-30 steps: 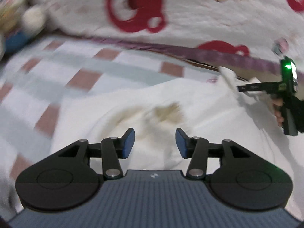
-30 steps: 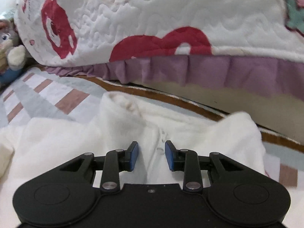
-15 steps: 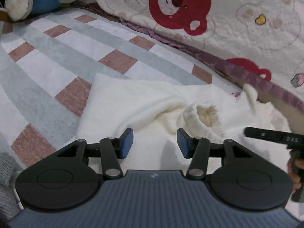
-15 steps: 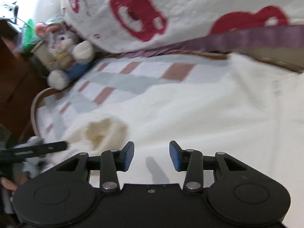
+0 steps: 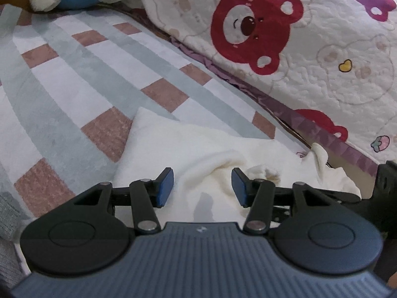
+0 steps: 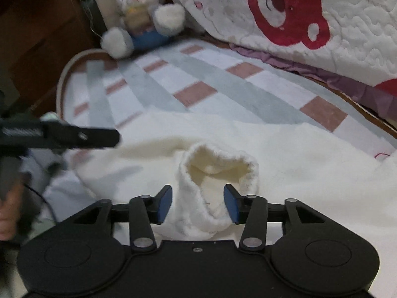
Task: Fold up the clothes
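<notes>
Right gripper (image 6: 197,203) spread wide around ribbed cuff (image 6: 218,171) of cream sweater (image 6: 297,154); left gripper (image 5: 202,186) likewise wide. Soft, light, floppy—probably best pinched at cuff rim.

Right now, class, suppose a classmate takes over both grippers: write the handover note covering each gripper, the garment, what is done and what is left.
Left gripper: open, empty, over the cream sweater.
Right gripper: open, its fingers either side of the ribbed cuff, not closed on it.
The sweater lies spread and rumpled on the checked rug, beside the bear-print quilt; a plush toy sits at the rug's far end.
Done: no neat fold visible.
Left: grip the cuff, lay the sleeve across the body, then fold the body.
</notes>
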The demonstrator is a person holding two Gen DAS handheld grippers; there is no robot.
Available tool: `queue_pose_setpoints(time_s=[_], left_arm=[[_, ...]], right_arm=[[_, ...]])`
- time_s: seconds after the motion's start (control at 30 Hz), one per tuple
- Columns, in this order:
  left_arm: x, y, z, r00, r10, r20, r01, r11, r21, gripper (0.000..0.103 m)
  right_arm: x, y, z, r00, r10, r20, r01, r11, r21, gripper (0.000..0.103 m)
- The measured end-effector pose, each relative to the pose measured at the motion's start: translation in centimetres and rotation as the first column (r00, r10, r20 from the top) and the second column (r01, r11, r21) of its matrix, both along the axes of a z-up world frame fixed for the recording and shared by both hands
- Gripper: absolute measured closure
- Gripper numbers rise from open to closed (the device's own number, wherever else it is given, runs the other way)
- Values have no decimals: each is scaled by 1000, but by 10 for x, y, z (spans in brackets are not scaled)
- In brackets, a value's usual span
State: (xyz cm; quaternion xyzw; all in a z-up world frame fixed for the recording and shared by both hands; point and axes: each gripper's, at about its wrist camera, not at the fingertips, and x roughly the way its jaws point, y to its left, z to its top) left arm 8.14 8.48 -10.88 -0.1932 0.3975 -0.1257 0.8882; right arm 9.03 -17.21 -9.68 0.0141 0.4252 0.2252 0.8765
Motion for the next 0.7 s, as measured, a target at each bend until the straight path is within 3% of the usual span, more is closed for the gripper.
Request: queue_pose_setpoints(time_s=[0.17, 0.27, 0.4, 0.47, 0.53, 0.63, 0.7], left_arm=[[2, 5, -4, 1000, 11, -19, -11, 1000, -18, 52], [1, 10, 1, 1000, 4, 21, -3, 999, -35, 52], [-2, 38, 28, 986, 97, 136, -91, 995, -48, 52], [1, 47, 26, 991, 91, 94, -82, 992, -97, 54], [0, 41, 23, 996, 59, 67, -54, 995, -85, 54], [-7, 10, 29, 993, -55, 102, 54, 998, 11, 54], [-12, -15, 31, 983, -152, 102, 147, 988, 56, 52]], right_arm=[[-5, 20, -5, 997, 66, 49, -64, 997, -43, 50], [-8, 19, -3, 995, 80, 61, -81, 996, 26, 93], [-13, -4, 24, 993, -46, 113, 26, 985, 171, 93], [-21, -17, 47, 981, -91, 172, 59, 981, 184, 93], [-36, -36, 74, 956, -145, 255, 103, 980, 170, 93], [-62, -67, 112, 899, -223, 376, 185, 973, 135, 93], [-85, -89, 128, 862, -265, 431, 255, 963, 83, 93]])
